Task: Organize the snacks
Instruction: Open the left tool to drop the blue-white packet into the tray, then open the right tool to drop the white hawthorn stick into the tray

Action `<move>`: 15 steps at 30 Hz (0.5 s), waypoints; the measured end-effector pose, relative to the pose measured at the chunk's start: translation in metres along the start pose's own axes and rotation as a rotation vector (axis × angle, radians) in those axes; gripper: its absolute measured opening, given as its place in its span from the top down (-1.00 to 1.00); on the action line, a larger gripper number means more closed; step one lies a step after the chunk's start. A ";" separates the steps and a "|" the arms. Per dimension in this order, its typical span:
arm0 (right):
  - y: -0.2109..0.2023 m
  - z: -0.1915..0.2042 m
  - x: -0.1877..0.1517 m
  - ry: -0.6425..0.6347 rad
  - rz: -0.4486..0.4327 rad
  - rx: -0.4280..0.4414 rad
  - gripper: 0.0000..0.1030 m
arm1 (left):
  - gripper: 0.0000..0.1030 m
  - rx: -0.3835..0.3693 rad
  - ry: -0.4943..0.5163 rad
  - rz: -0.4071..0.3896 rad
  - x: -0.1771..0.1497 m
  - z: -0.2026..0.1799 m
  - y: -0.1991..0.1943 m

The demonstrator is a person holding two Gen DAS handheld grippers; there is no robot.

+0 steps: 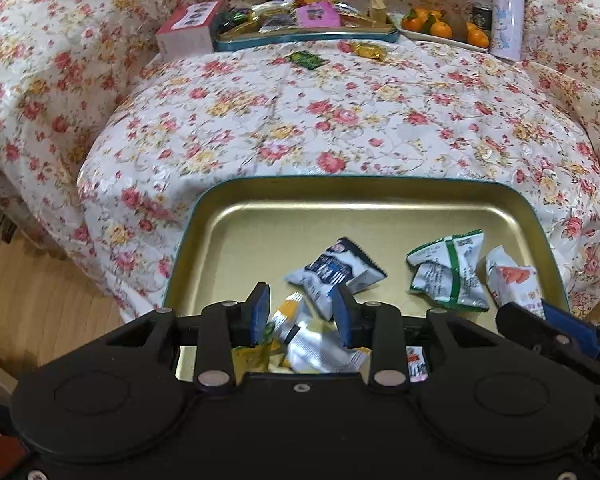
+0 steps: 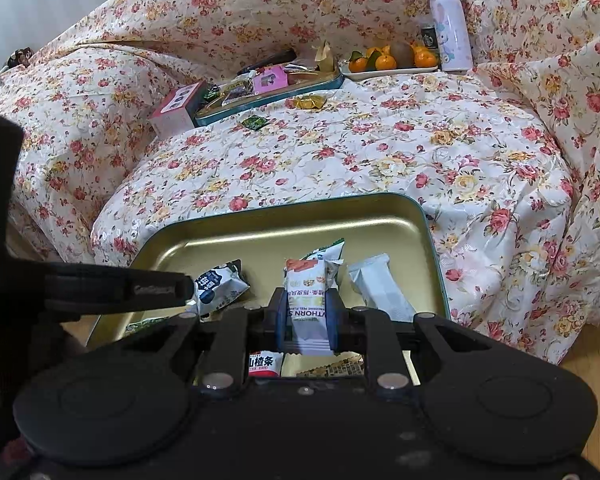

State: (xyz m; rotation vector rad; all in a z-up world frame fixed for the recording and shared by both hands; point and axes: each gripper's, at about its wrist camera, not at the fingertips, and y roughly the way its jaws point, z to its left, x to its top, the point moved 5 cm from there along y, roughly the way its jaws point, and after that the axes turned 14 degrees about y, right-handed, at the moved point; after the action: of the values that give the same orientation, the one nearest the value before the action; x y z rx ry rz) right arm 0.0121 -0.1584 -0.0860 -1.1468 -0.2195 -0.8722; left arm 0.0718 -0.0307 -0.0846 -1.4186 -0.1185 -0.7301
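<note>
The right tool [image 2: 305, 322] was clamped on a white hawthorn-strip packet [image 2: 306, 300], its blue pads pressed against both sides, holding the packet upright over the near end of the gold tin tray [image 2: 428, 240]. The left tool [image 1: 302, 312] hung with its jaws parted and nothing between them, above a yellow-and-silver packet [image 1: 312, 340] lying in the tray [image 1: 236, 240].

Also in the tray lay a dark blue-and-white packet [image 1: 334, 270], a green-and-white packet [image 1: 448, 268] and a plain white packet [image 2: 380, 286], each apart from the others.

The tray sat on a floral cloth [image 1: 340, 120]. At the far end stood a second, teal-rimmed tin [image 1: 304, 34] heaped with snacks, with a pink box [image 1: 188, 26] beside it, a plate of tangerines [image 1: 440, 26] and a lilac flask [image 1: 508, 12]. A small green packet [image 1: 306, 59] and gold-wrapped sweets [image 1: 366, 49] lay loose on the cloth just in front of that tin.
</note>
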 end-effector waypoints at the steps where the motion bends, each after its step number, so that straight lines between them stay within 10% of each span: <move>1: 0.000 0.001 0.000 -0.003 0.000 -0.001 0.58 | 0.16 -0.001 -0.006 0.005 -0.002 0.002 0.000; 15: 0.002 0.004 -0.001 -0.039 0.004 -0.010 0.56 | 0.16 -0.026 0.005 0.049 -0.012 0.001 0.003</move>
State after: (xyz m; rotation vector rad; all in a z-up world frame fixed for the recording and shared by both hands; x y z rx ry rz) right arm 0.0141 -0.1543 -0.0862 -1.1739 -0.2450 -0.8486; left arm 0.0638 -0.0256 -0.0926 -1.4392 -0.0708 -0.6968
